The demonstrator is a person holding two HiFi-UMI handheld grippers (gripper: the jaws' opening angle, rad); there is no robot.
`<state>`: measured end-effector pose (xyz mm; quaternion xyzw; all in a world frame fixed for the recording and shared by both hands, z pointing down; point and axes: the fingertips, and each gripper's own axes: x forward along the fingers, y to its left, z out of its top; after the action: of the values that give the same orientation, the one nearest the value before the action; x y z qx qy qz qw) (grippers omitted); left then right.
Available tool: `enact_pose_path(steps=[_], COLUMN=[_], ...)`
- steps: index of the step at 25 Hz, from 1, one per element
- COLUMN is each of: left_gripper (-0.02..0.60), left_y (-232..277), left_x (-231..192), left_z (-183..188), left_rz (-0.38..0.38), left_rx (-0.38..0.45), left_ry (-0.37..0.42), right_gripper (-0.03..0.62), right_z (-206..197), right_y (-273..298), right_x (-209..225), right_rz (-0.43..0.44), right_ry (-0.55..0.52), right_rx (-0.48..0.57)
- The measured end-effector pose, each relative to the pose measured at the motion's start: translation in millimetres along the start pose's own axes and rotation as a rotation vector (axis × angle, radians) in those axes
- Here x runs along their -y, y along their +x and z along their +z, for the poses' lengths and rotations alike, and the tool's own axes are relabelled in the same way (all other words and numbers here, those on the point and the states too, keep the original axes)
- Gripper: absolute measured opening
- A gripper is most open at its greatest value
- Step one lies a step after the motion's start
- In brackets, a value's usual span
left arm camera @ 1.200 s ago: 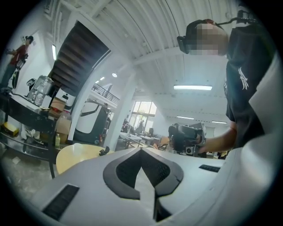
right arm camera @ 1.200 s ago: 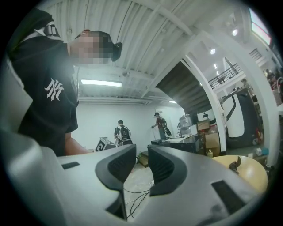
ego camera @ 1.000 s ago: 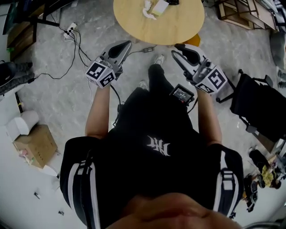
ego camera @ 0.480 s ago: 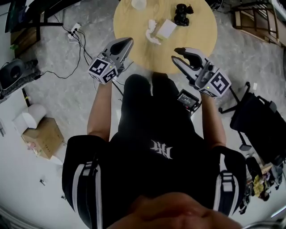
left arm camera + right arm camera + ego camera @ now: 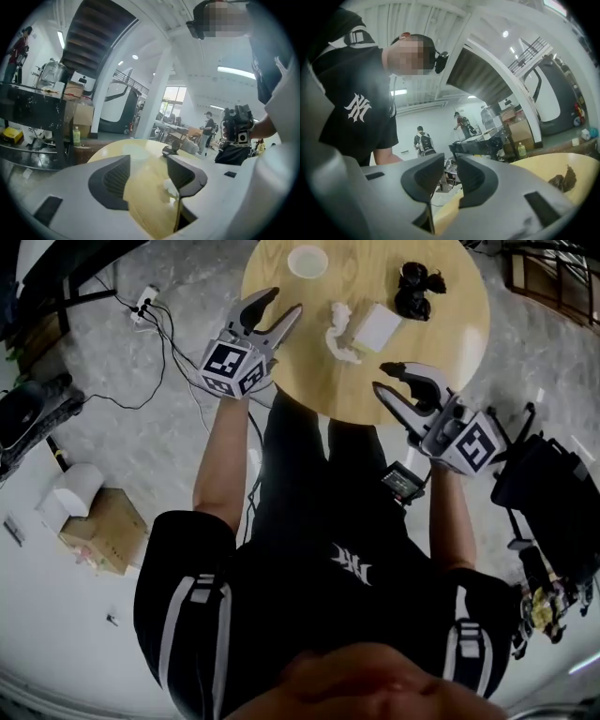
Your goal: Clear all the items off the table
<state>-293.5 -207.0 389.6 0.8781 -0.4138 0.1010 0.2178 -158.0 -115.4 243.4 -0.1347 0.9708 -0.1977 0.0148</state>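
Since a second ago the person has closed on the round pale wooden desk, and the left gripper, then short of it, now reaches over its near-left edge. Its jaws are opening with nothing between them. The right gripper hangs at the near-right edge, jaws a narrow slit apart and empty. A shallow round white bowl lies straight ahead of the left jaws along their own line, near the far rim, and looks like the left gripper's pick. The crumpled white tissue lies between the two grippers, its long axis running far-left to near-right. A white rectangular card and a black crumpled object sit nearer the right side.
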Motion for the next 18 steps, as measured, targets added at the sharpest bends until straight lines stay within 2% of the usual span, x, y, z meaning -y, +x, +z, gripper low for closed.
enact_pose_path(steps=[2,7,10,15,17,18], left_gripper=[0.345,0.420,0.485,0.479,0.422,0.413], left_y=[18,55,74,93,97,99], left_x=[-14,-35,-43,-41,-42,-41], left_z=[-10,-19,-22,-22,-19,-18], left_rz=[0.001,0.043,0.053,0.032,0.039,0.037], left_rx=[-0.029,-0.056,-0.066,-0.092,-0.081,-0.077], left_ry=[0.009,0.112,0.141,0.208,0.229,0.233], right_gripper=[0.087,0.087,0.087,0.087,0.087,0.087], right_z=[-2,-16,-24,-28,-29,-30], right_y=[7,16,16,13,13,12], right_x=[8,22,32,41,42,42], right_rz=[-0.020,-0.034,-0.053,-0.080,-0.083,-0.085], right_ry=[0.015,0.028,0.033,0.040,0.037,0.036], right_rx=[0.013,0.000,-0.013,-0.021,-0.026,-0.029])
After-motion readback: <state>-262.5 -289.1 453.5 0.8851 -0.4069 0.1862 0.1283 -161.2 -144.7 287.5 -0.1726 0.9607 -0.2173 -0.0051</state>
